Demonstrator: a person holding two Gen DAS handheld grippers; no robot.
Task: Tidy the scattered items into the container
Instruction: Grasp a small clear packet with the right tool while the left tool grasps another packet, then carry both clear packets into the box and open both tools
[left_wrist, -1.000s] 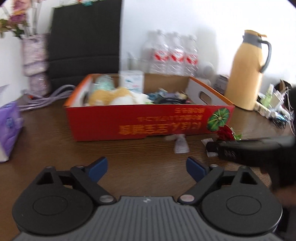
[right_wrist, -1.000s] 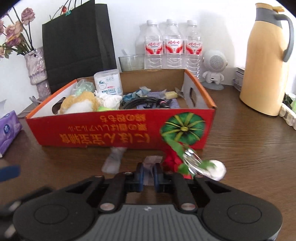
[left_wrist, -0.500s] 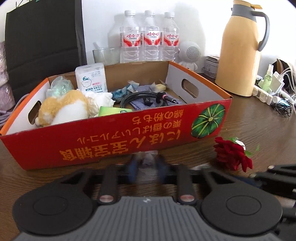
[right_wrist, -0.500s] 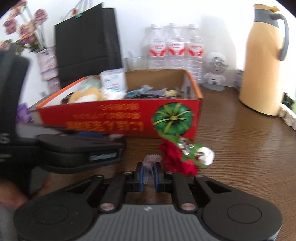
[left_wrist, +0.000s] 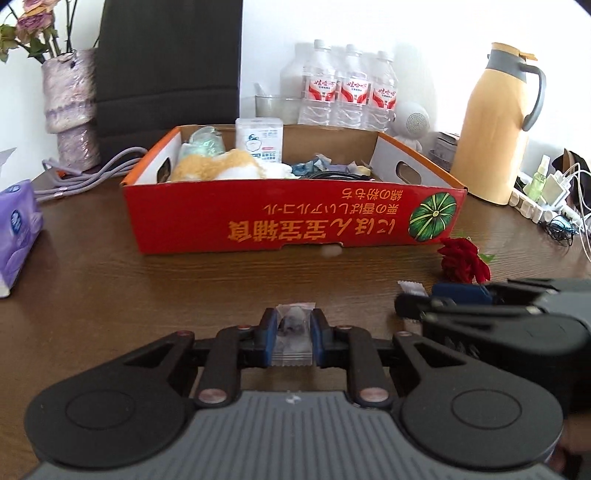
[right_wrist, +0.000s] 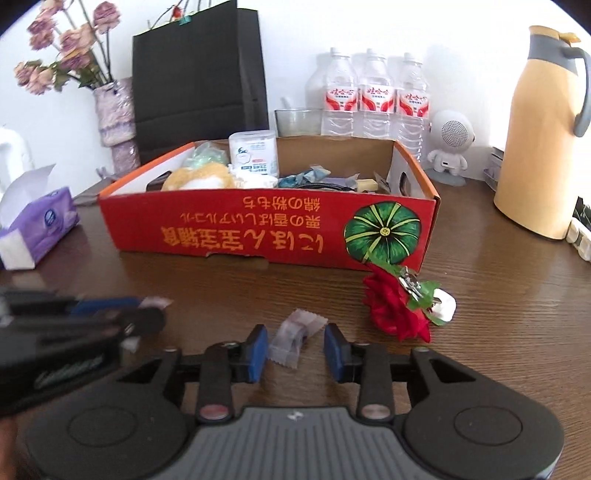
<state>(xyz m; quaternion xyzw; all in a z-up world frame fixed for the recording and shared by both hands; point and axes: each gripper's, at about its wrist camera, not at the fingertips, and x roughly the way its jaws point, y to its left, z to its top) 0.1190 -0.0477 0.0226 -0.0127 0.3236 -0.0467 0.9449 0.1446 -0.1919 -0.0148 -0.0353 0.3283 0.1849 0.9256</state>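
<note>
**Left claw on packet, right claw letting go**

While the left claw (left_wrist: 292, 336) sits clamped on a clear packet (left_wrist: 291, 334), the right claw (right_wrist: 294, 350) has just been opening; its packet (right_wrist: 295, 334) lies loose between the pads on the tabletop (right_wrist: 498, 314). The rose (right_wrist: 397, 308) lies just beside, near the red box (right_wrist: 258, 230).

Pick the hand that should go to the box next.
Left. The left gripper is shut on a clear packet; the right gripper has just opened, its packet lying loose between the jaws.
</note>
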